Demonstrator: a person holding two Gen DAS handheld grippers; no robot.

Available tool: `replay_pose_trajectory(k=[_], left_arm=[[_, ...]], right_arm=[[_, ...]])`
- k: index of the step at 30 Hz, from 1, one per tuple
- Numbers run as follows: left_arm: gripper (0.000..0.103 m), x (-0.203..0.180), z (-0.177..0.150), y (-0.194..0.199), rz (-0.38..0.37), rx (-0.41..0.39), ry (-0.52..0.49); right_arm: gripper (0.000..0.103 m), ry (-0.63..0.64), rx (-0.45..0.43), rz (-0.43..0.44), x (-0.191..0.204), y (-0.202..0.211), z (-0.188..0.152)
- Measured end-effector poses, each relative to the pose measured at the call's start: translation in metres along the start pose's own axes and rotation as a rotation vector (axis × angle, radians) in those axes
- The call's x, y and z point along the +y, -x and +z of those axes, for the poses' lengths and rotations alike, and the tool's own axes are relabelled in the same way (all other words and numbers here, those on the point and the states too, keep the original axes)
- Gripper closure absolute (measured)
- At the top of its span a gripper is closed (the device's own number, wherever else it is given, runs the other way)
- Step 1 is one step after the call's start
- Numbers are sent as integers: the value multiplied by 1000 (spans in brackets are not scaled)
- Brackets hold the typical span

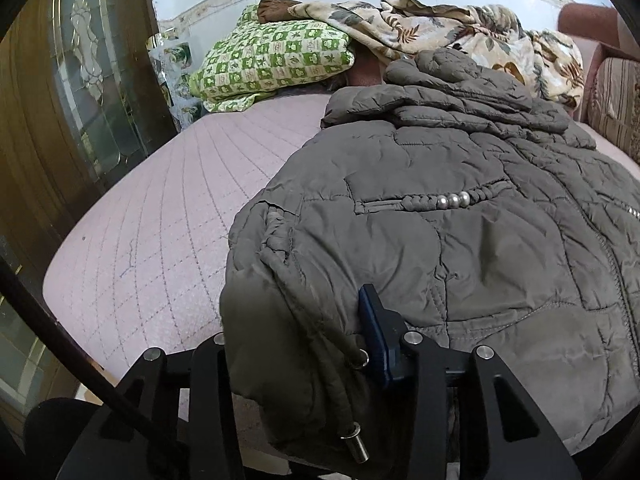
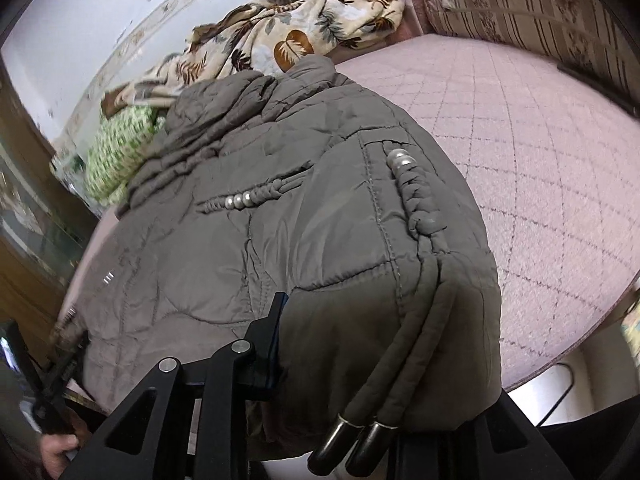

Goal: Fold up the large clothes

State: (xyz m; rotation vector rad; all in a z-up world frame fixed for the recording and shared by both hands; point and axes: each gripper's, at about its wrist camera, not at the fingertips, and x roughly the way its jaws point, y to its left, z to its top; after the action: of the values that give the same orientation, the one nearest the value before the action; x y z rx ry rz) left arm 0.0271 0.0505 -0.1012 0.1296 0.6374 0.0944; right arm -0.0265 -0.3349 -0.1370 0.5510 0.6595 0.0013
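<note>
Much of the pink quilted bed cover (image 1: 160, 216) is lying bare to the left and right of the grey quilted jacket (image 1: 460, 240), with its rounded near edge showing. A green checked pillow (image 1: 276, 60) and floral blanket (image 2: 304, 28) are sitting at the far side. Beaded braid trim (image 1: 452, 199) is crossing the jacket. Both the left gripper (image 1: 300, 344) and right gripper (image 2: 384, 352) are pinching near hem corners, drawcords (image 2: 404, 360) dangling.

Bare mattress (image 1: 152, 216) left of jacket (image 1: 460, 240)
</note>
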Motion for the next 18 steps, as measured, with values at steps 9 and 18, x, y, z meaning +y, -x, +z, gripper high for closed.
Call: replay_pose_trajectory(k=[9,18], left_arm=[[77,7,3,15,-15,-63,13],[79,15,10,42,-37,-151,14]], right_arm=[[83,138,-113,-14,28,24,4],[83,211,-181,-17,47,48,10]])
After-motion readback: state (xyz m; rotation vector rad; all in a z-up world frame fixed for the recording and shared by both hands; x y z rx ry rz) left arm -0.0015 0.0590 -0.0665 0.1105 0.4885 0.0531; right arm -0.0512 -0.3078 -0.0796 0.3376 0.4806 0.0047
